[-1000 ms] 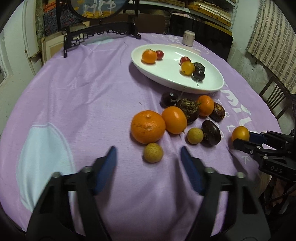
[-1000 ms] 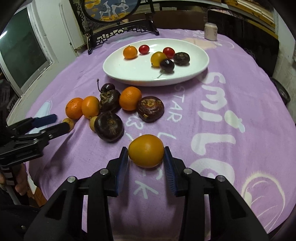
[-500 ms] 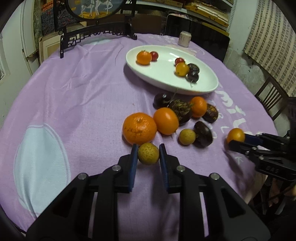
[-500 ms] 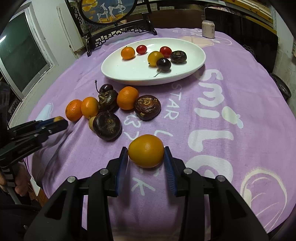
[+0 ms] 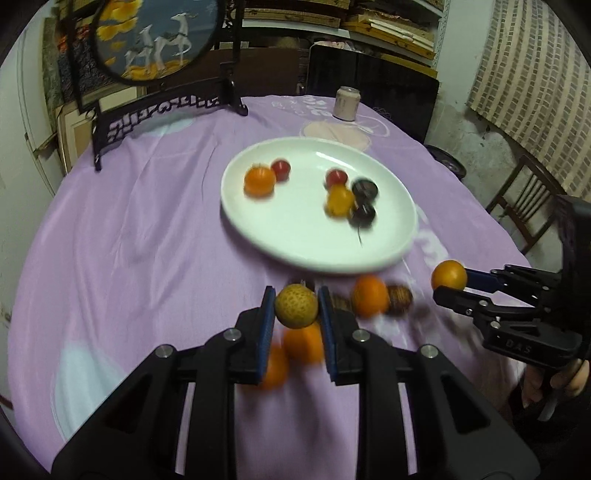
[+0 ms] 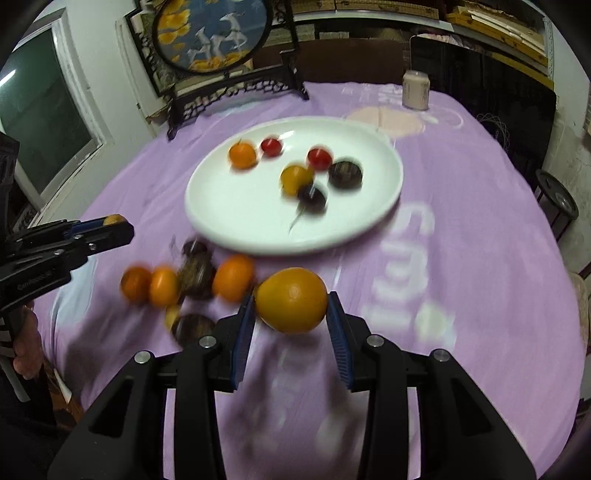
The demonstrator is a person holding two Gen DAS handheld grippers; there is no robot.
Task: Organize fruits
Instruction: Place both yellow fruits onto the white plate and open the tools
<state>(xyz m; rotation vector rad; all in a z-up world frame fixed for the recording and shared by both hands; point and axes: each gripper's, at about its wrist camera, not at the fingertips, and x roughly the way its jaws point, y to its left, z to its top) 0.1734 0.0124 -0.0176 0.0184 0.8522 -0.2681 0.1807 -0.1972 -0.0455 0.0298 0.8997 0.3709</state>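
My left gripper (image 5: pixel 296 308) is shut on a small yellow-green fruit (image 5: pixel 296 307) and holds it above the purple cloth, short of the white plate (image 5: pixel 295 243). My right gripper (image 6: pixel 291 311) is shut on an orange fruit (image 6: pixel 291 300), also lifted; it shows at the right in the left wrist view (image 5: pixel 448 275). The plate (image 6: pixel 236 218) holds several small fruits: an orange one (image 6: pixel 242 155), red ones and dark ones. Loose oranges (image 6: pixel 233 277) and dark fruits (image 6: pixel 194 275) lie on the cloth in front of the plate, blurred.
A small can (image 6: pixel 416 89) stands at the table's far side. A dark carved stand with a round picture (image 6: pixel 212 35) stands at the back left. A wooden chair (image 5: pixel 524 206) is beside the table on the right.
Both grippers have lifted their fruits off the cloth and moved forward toward the plate. The left gripper closed on the yellow-green fruit within the last second.
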